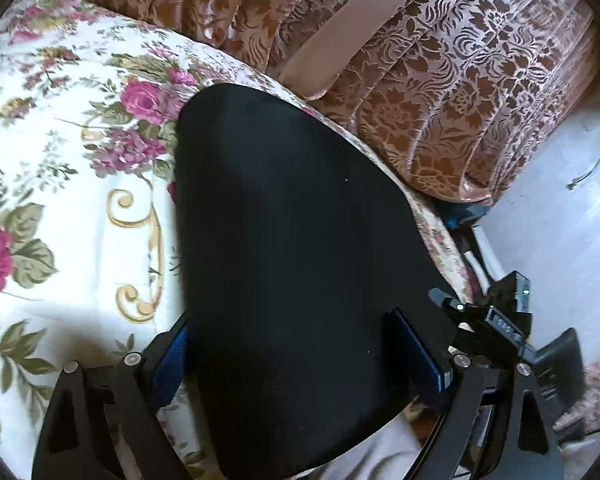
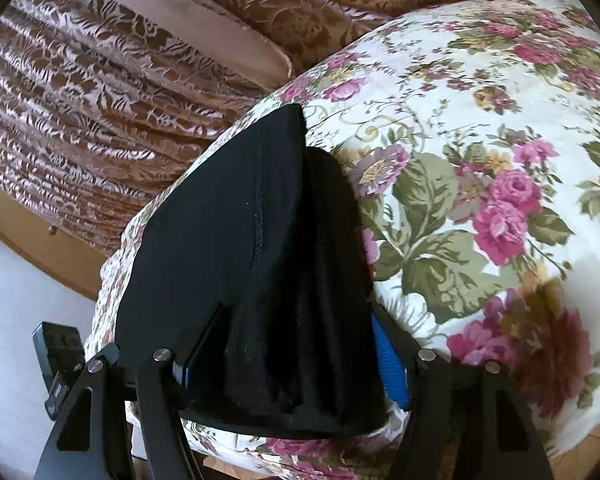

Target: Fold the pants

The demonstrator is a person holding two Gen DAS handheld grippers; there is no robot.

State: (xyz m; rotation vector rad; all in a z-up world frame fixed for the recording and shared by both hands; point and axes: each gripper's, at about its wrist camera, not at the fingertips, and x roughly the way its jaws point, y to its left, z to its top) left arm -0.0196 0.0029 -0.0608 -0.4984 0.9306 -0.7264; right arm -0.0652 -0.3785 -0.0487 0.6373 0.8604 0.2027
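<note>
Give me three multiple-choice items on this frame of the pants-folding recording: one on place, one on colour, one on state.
1. Where do the pants lie?
A. on the floral bedspread
B. on the floor
C. over a chair back

2. What colour are the pants?
A. white
B. black
C. red

3. How does the right gripper stand?
A. jaws apart, black cloth between them
B. jaws apart over bare bedspread
C. turned away from the bed

Answers: 1 A, the flowered cloth shows around the pants in both views; 2 B, they are evenly black; 3 A, both blue pads flank the bunched cloth in the right wrist view.
</note>
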